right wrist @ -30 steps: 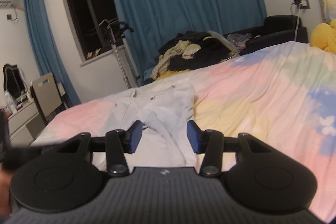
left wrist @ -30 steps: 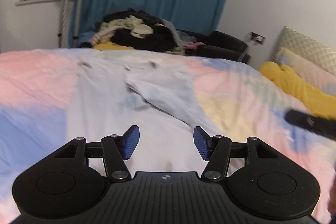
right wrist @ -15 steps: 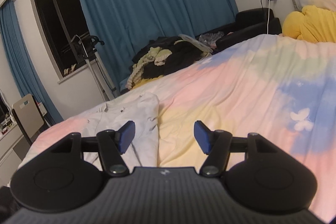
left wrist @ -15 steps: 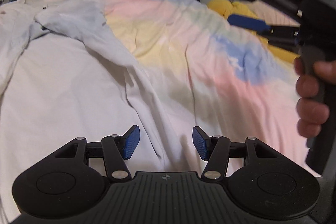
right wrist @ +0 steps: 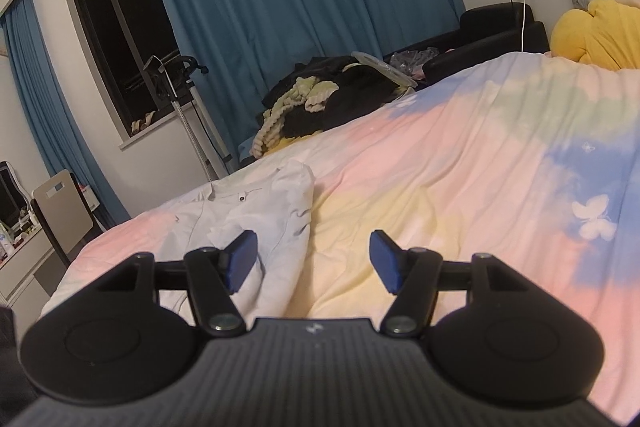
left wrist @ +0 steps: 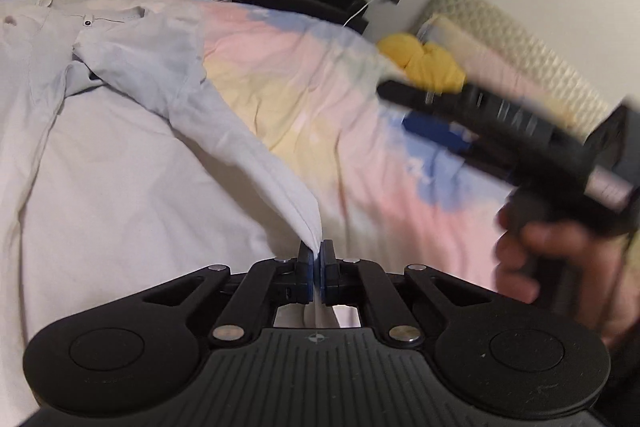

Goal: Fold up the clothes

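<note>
The left gripper has its blue pads pressed together on a fold of pale fabric. The right gripper hovers with its fingers spread wide and nothing between them, its handle wrapped by the person's hand.

- The left black plastic two-finger gripper had blue ribbed pads, silver pivot screws, two round side discs and a ribbed grey base bearing a small compass mark.
- The right black plastic gripper matched it.
- A bare hand gripped its blurred handle.
</note>
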